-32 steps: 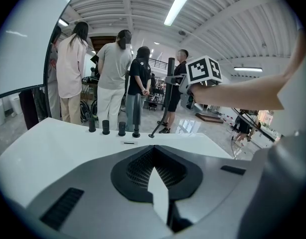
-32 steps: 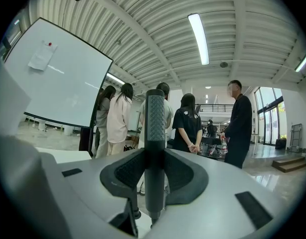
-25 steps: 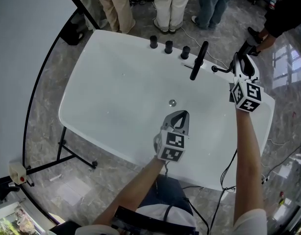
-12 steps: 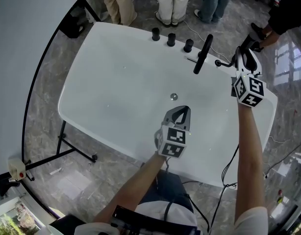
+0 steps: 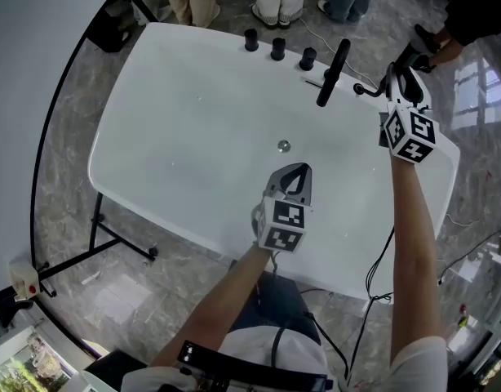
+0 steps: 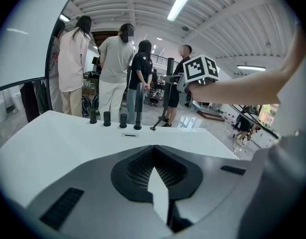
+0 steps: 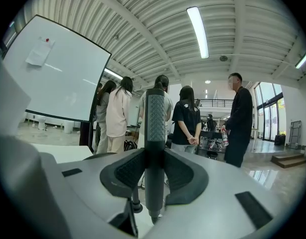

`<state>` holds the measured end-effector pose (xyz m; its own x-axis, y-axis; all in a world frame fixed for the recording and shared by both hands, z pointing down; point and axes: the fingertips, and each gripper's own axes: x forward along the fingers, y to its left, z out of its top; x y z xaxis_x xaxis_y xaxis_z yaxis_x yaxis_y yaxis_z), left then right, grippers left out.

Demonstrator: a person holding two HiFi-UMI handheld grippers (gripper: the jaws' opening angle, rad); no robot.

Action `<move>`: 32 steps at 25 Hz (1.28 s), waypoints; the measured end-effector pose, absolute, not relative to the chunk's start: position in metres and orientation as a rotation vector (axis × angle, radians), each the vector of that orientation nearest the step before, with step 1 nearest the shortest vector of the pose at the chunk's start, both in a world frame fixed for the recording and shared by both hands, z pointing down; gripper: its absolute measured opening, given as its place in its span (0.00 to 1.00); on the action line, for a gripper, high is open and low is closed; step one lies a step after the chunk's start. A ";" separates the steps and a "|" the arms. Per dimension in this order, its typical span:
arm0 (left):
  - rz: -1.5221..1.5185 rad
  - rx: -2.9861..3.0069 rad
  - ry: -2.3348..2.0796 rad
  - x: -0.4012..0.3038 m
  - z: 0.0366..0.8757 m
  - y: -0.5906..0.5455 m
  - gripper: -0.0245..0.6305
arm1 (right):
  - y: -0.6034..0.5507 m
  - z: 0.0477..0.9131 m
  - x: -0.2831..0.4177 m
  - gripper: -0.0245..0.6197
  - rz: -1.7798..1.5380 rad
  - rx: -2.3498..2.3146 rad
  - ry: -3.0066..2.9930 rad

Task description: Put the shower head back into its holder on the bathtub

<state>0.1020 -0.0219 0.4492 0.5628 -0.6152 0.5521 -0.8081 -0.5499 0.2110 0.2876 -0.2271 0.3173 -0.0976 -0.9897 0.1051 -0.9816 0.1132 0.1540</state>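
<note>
The black shower head (image 7: 155, 118), a straight wand with a textured face, stands upright between the jaws of my right gripper (image 7: 154, 153), which is shut on its lower part. From the left gripper view the wand (image 6: 169, 71) shows beside the marker cube. Its lower tip hangs just above the white bathtub's rim (image 5: 430, 170), next to a short black post with a round foot (image 7: 136, 203). In the head view my right gripper (image 5: 396, 88) is at the tub's far right corner. My left gripper (image 5: 299, 168) hovers over the near rim, shut and empty (image 6: 154, 148).
Three black knobs (image 5: 277, 49) and a tall black spout (image 5: 332, 72) stand along the tub's far rim. A drain (image 5: 283, 145) lies mid-tub. Several people (image 6: 115, 73) stand behind the tub. A whiteboard (image 5: 22, 96) and black stand legs (image 5: 112, 239) are at the left.
Neither gripper has visibly moved and the wand stays held; only the head view has shifted slightly.
</note>
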 end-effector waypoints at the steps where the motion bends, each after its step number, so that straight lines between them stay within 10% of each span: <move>1: 0.590 2.356 -1.150 0.102 0.450 -0.022 0.04 | -0.227 0.318 0.288 0.23 -0.062 1.981 -2.199; 32: 0.552 2.325 -1.157 0.093 0.459 -0.027 0.04 | -0.238 0.338 0.279 0.23 -0.046 1.949 -2.178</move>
